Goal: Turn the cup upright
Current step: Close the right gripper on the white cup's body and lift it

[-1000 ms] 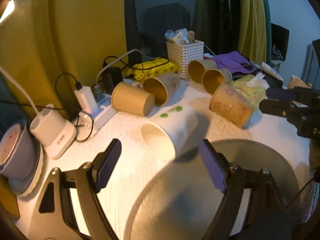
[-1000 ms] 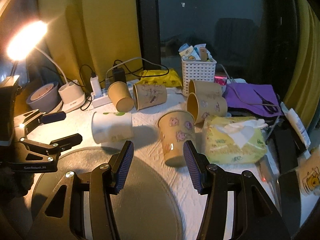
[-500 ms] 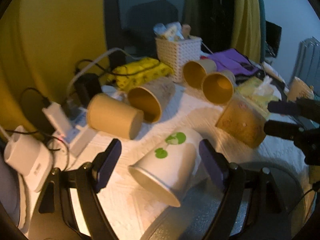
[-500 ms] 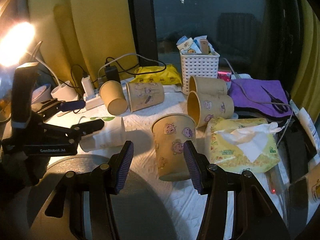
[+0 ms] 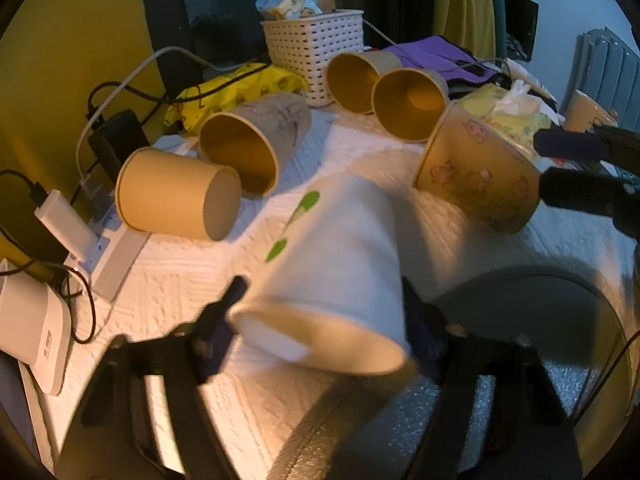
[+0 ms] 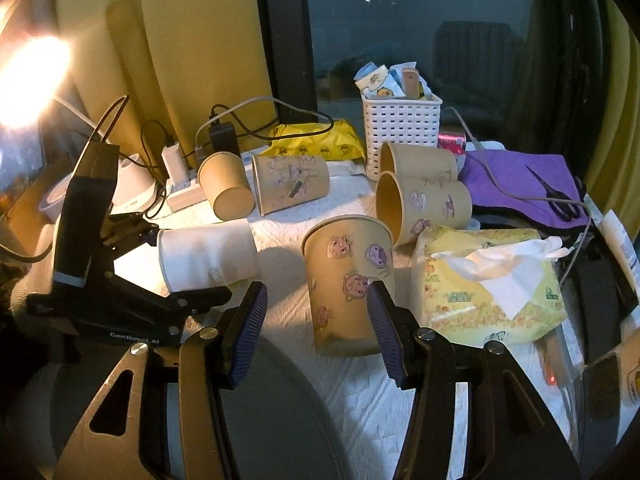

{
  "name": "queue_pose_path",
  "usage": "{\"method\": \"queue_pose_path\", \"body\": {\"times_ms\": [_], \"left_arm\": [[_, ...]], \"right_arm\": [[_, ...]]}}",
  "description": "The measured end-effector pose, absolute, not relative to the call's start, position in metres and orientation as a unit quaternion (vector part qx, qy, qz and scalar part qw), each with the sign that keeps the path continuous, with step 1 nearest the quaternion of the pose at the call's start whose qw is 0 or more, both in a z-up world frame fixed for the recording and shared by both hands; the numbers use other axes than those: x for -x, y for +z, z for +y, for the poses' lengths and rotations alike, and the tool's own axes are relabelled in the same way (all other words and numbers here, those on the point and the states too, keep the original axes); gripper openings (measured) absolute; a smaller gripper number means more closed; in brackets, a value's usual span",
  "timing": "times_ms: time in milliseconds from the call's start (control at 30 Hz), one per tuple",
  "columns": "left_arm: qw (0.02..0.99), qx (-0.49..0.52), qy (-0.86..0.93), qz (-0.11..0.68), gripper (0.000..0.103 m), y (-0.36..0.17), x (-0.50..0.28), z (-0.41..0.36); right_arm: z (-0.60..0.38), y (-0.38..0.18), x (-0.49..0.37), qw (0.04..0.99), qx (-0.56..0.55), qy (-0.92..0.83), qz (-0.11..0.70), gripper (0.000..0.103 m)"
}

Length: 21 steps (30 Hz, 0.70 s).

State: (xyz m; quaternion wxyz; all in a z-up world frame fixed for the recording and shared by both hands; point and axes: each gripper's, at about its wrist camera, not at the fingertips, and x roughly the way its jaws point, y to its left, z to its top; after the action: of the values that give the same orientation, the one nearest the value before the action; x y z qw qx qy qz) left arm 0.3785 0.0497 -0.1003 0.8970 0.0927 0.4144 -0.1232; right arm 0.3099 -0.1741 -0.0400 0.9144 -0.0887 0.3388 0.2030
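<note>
White quilted cloth (image 6: 280, 236) covers the worktop and serves as the reference surface. Grey round mat (image 6: 280, 420) lies on the cloth's near edge, under both tools. Tissue pack (image 6: 492, 280) sits at the cloth's right side, with a white basket (image 6: 400, 132) at the cloth's far edge.

Left gripper (image 5: 320, 320) is closed on the white cup (image 5: 340, 256), one finger against each side wall near the rim. That cup bears green leaf marks and lies on its side at the cloth's near-left part, mouth toward the left wrist camera. Motion blur there is heavy, so whether the cup is resting on the cloth or lifted slightly off it cannot be confirmed.

Right gripper (image 6: 316, 332) stands wide open and holds nothing. Its fingers bracket the sticker cup (image 6: 348, 284), which stands mouth-up, tilted, at the cloth's centre beside the tissue pack; contact is not evident.

Four further brown cups lie on their sides toward the cloth's far edge. Power strip (image 6: 184, 196) with chargers sits at the cloth's far-left corner.
</note>
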Motion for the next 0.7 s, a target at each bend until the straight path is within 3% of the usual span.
{"method": "queue_pose_path", "body": {"times_ms": [267,700], "left_arm": [[0.899,-0.07,-0.149,0.407,0.071,-0.081,-0.358,0.044],[0.897,-0.061,-0.189,0.395,0.071,-0.052,-0.257,0.006]], "right_arm": [[-0.181,-0.031,-0.296,0.918,0.091,0.196,0.334,0.055],[-0.206,-0.024,-0.231,0.922,0.087,0.173,0.334,0.056]]}}
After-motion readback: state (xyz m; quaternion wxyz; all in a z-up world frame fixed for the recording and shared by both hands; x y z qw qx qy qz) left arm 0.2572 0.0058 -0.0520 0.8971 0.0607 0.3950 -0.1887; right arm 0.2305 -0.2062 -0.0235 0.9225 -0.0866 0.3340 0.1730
